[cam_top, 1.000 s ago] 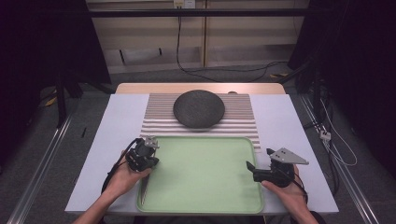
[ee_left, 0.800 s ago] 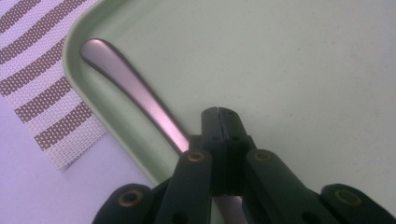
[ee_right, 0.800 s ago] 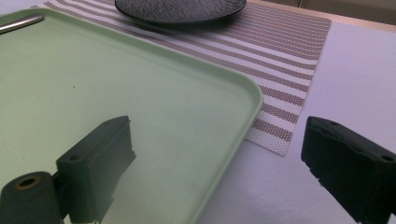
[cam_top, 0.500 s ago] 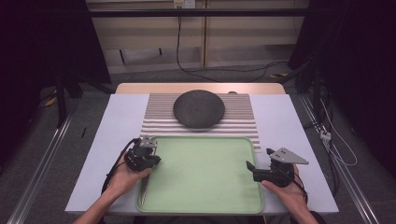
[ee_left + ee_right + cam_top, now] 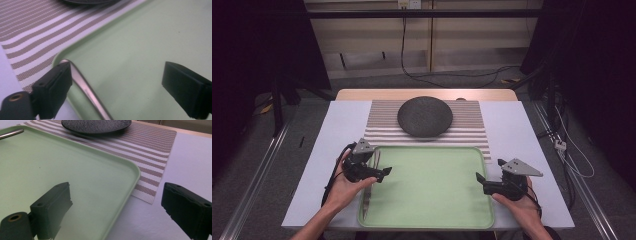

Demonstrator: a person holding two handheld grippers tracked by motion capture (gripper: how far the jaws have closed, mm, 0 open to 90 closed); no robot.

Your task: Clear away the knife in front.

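At the lower left of the high view the left gripper (image 5: 381,173) sits over the left edge of the green tray (image 5: 432,200), and a slender metal utensil (image 5: 371,186) lies just inside that rim, its kind too thin to tell, perhaps tongs or chopsticks. Its long axis runs along the tray's left side, from near the upper left corner down toward the bottom edge of the frame. In the left gripper view the metal piece (image 5: 85,87) passes just beside the left-hand jaw, not between the pads; the jaws have just been opening and now stand wide apart with nothing pinched. The utensil thus rests on the tray, released, directly under and slightly to the outside of this gripper. The right gripper (image 5: 482,181) is at the tray's right edge, well apart from the utensil, jaws open and empty, so the left hand (image 5: 343,185) is clearly the nearer one for any regrasp.
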